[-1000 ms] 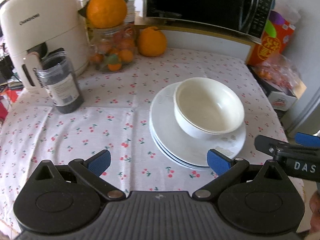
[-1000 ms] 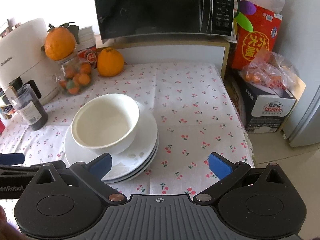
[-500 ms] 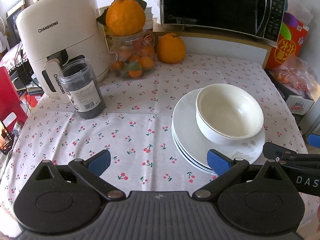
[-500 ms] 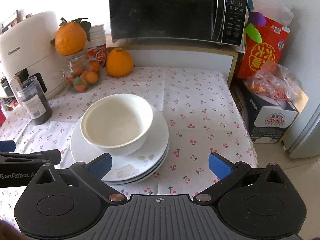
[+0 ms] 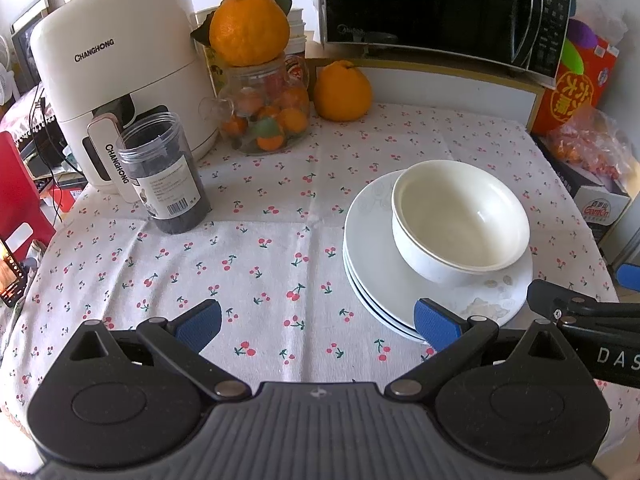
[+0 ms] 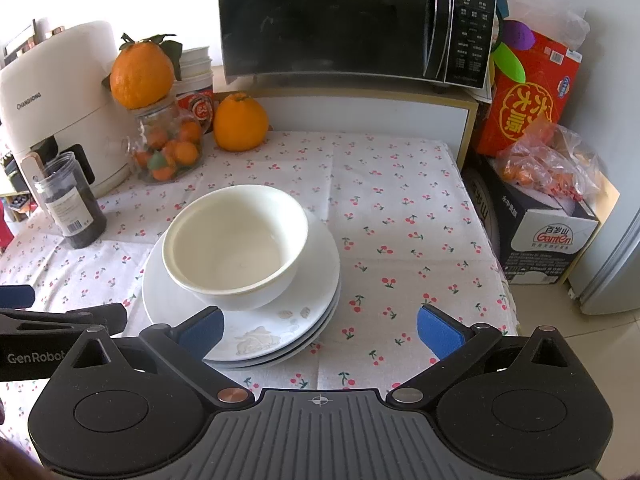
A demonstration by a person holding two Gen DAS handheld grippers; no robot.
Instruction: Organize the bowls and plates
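Right wrist view: just ahead of the right claw (image 6: 319, 330), spread wide and empty, one white bowl (image 6: 236, 246) sits on a stack of plates (image 6: 320, 272); three rims show. Nesting bowl on plates likely keeps the surface (image 6: 400, 216) tidy. To the stack's other side, the left claw (image 5: 318, 326) is spread and empty too.

White bowl (image 5: 460, 220) sits on stacked plates (image 5: 372, 264).
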